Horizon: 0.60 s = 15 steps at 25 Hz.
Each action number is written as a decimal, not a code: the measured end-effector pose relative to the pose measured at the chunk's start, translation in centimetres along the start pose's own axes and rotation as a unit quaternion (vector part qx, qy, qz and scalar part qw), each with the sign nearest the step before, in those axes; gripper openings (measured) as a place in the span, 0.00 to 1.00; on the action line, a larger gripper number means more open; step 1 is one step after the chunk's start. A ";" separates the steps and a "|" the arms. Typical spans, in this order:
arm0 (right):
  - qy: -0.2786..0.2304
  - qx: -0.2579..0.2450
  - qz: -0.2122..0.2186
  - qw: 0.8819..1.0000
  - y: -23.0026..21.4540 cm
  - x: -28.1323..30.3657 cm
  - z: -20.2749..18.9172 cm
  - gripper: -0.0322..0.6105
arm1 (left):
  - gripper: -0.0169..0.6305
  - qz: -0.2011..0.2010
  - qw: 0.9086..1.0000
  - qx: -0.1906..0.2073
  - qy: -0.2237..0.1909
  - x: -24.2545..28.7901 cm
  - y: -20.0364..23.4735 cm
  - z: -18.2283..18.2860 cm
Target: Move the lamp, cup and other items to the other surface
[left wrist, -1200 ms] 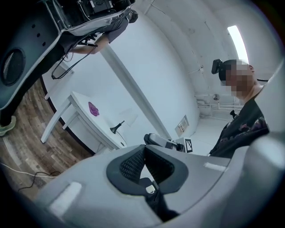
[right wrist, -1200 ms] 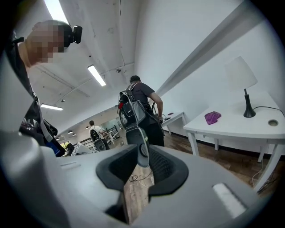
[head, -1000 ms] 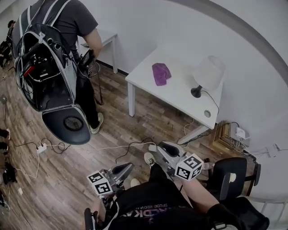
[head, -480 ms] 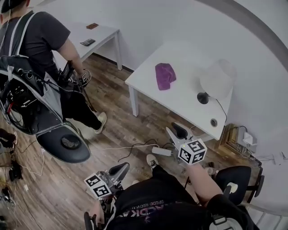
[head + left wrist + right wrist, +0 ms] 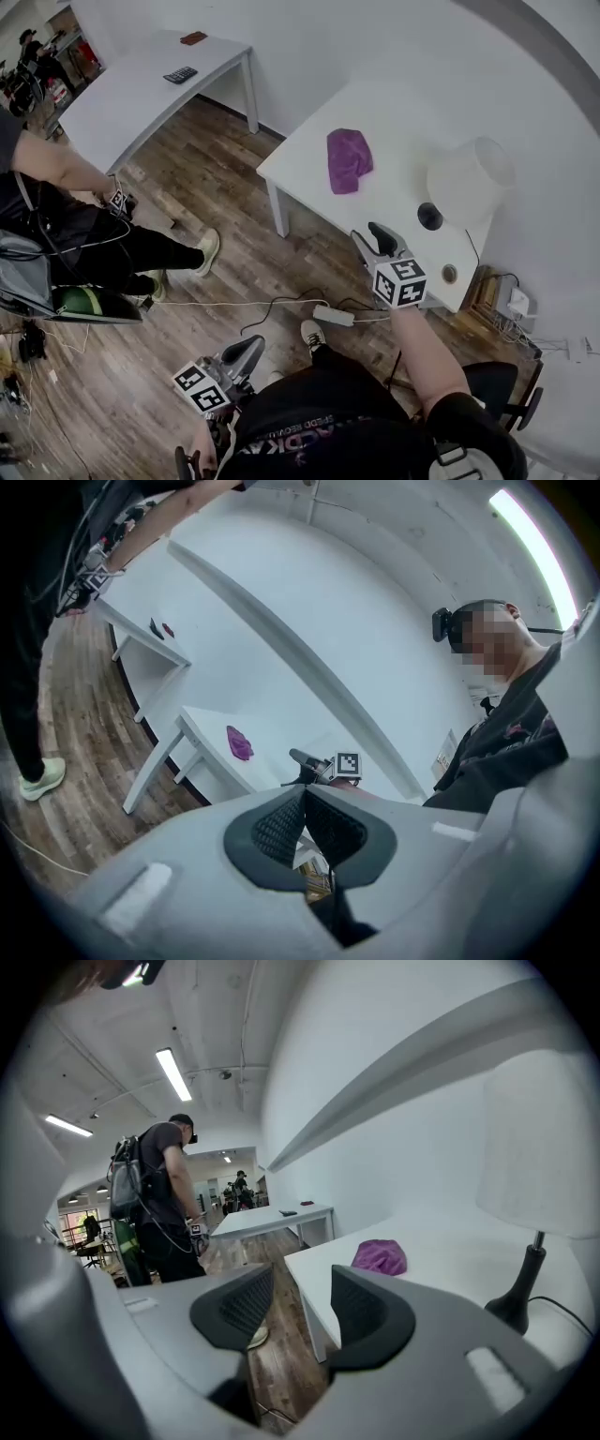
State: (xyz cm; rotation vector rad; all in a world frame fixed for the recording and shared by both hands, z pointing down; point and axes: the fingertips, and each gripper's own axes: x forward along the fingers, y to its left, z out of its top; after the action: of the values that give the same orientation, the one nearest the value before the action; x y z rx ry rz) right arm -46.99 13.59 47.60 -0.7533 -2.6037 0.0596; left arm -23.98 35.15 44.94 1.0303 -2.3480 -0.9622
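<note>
The right gripper (image 5: 373, 234) hovers at the near edge of the white table (image 5: 300, 155). Its jaws have just been opening and stand wide apart with nothing between them. The lamp (image 5: 466, 180) stands on the table ahead and to the right of the jaws, near but not touching. It looks light and top-heavy, with a shade that would dent easily, so the slim dark stem (image 5: 532, 1260) seems the firmest hold. The left gripper (image 5: 246, 352) hangs by the person's lap, jaws together and empty.

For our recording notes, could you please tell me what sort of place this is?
Likely an office or lab workroom: plain white rectangular table, wood-plank flooring strewn with cables, a white power strip, and long ceiling strip lights.
</note>
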 end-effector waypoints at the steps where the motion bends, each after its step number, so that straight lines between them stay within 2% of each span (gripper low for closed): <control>1: 0.005 0.001 -0.004 1.000 -0.7 0.9 -0.1 0.35 | 0.03 0.006 1.000 -0.001 -0.003 0.0 0.3 0.2; 7: 0.039 0.008 -0.026 0.999 -4.8 6.4 -1.2 0.36 | 0.03 0.041 0.999 -0.010 -0.019 -0.4 1.7 1.3; 15: 0.116 0.024 -0.056 0.991 -11.6 13.9 -3.0 0.37 | 0.03 0.079 0.996 -0.031 -0.028 -0.2 3.0 2.0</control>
State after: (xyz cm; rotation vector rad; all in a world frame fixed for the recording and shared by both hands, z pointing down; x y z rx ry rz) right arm -62.12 10.70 57.56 -0.5609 -2.4094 0.0005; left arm -26.48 37.62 45.76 0.7906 -2.3884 -1.0077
